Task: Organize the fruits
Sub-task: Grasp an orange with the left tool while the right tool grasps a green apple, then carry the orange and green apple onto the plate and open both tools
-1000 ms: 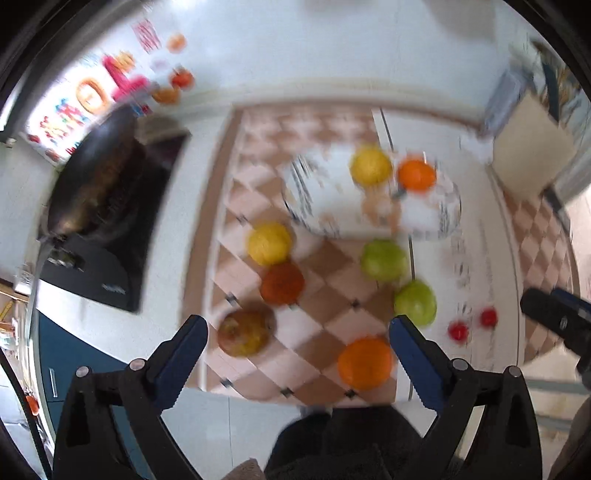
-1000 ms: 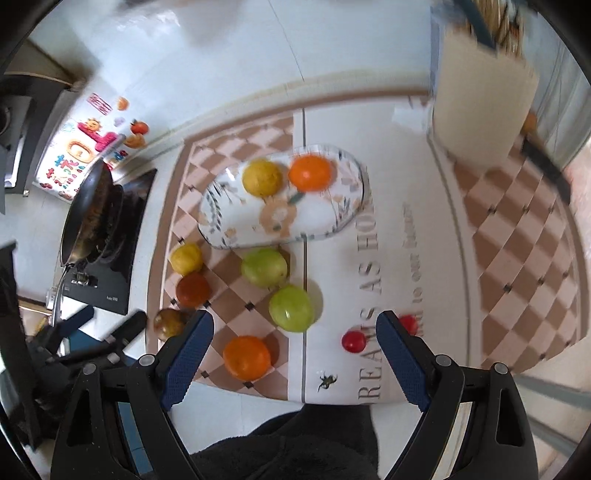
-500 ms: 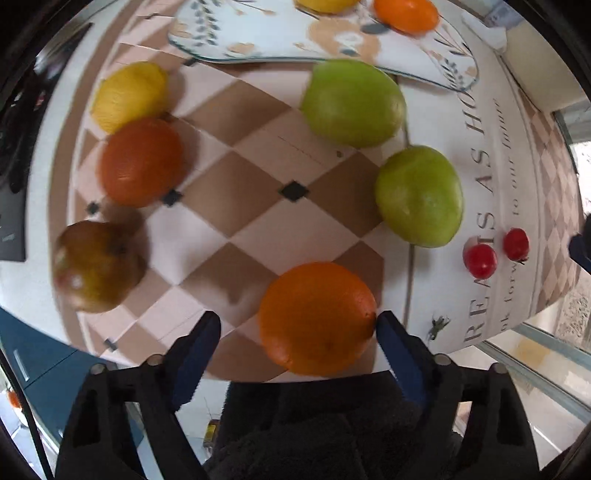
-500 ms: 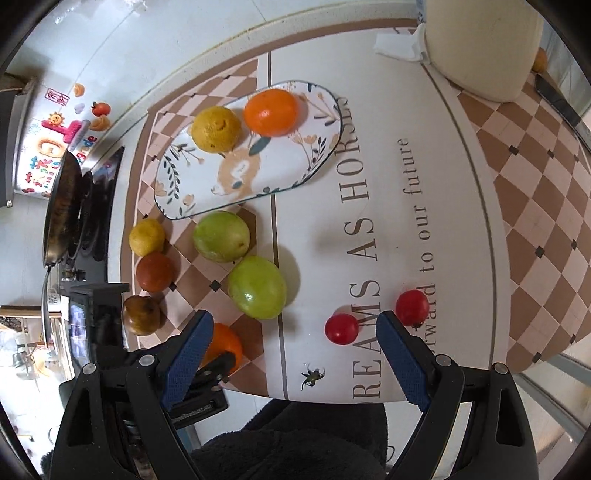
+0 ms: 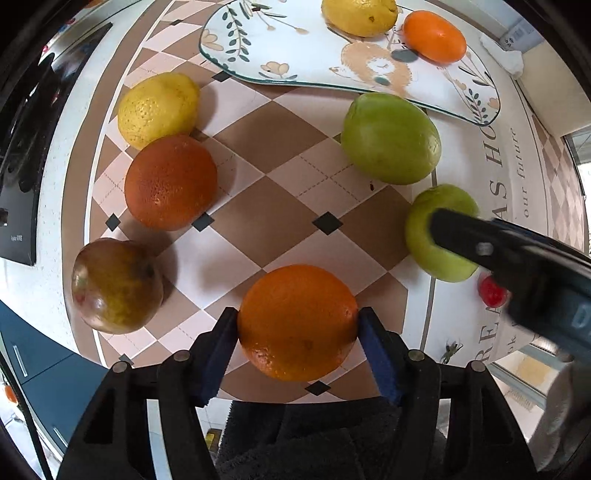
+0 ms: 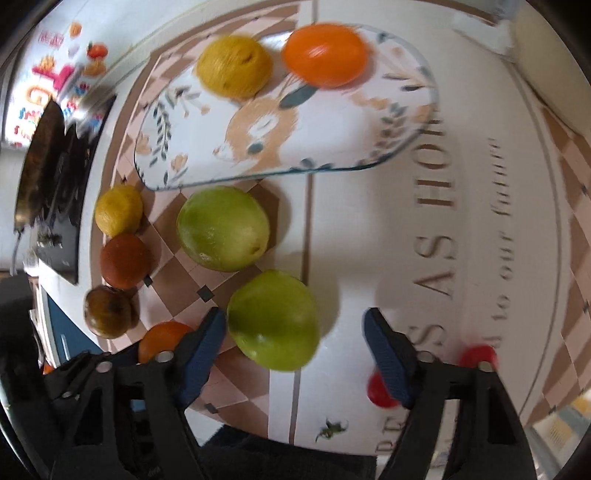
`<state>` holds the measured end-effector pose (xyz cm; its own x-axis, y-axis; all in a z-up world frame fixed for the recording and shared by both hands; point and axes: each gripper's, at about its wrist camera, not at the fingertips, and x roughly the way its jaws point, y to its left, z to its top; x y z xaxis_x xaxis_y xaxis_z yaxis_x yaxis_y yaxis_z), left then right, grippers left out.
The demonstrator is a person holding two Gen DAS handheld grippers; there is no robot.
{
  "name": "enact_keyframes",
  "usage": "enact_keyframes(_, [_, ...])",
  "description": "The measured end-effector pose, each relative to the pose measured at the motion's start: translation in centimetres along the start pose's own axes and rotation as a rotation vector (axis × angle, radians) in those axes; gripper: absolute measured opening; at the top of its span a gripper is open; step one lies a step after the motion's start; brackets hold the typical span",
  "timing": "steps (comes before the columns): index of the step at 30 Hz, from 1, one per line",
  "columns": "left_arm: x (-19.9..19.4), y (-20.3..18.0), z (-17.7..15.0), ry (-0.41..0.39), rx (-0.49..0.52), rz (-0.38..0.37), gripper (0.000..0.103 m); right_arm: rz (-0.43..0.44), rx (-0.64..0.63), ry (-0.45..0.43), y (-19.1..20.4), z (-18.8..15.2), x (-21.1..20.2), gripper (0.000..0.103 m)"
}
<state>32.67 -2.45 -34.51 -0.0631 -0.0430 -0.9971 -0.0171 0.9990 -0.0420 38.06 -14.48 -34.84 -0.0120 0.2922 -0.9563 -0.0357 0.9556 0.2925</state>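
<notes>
Bench (image 5: 48, 295), white, carries at its left edge a black stove (image 5: 22, 155), then a checkered brown-and-cream mat (image 5: 266, 206) with printed lettering toward its right side. On the mat, from the left, lie a dark brownish fruit (image 5: 116, 286), a deep reddish orange (image 5: 170, 182) and a lemon (image 5: 159, 110) touching it; farther back a patterned plate (image 5: 295, 48) holds a second lemon (image 5: 360, 15) and a small orange (image 5: 434, 36). The left gripper (image 5: 298, 328) points down at the near orange (image 5: 297, 321), whose sides sit between the blue fingers (image 5: 218, 354), both pads against its skin after the jaws have just been closing. Right of that lie two green fruits, the far one (image 5: 390, 138) just beside the plate. The right gripper (image 6: 295, 332), its jaws also just closing, straddles the near green fruit (image 6: 273, 319): the left finger touches or nearly touches it, the right finger (image 6: 388, 358) stands clear, so it is not yet gripped. Two small red tomatoes (image 6: 478, 354) lie at the right.
</notes>
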Motion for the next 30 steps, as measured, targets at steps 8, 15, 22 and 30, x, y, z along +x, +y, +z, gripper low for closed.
enact_keyframes(8, [1.1,0.8,0.1,0.025,-0.009,-0.040,0.064,-0.007,-0.035,0.038,0.7,-1.2,-0.9,0.053])
enact_keyframes(15, [1.3,1.1,0.6,0.023,-0.001,-0.046,0.064,0.069,0.010,0.045,-0.3,-0.6,0.0,0.058])
enact_keyframes(22, [1.9,1.5,0.0,0.024,-0.007,-0.056,0.064,0.075,0.005,0.067,0.1,-0.2,0.6,0.059])
enact_keyframes(30, [1.7,1.4,0.2,0.017,-0.010,-0.059,0.064,0.052,0.043,0.101,-2.1,-2.4,0.3,0.060])
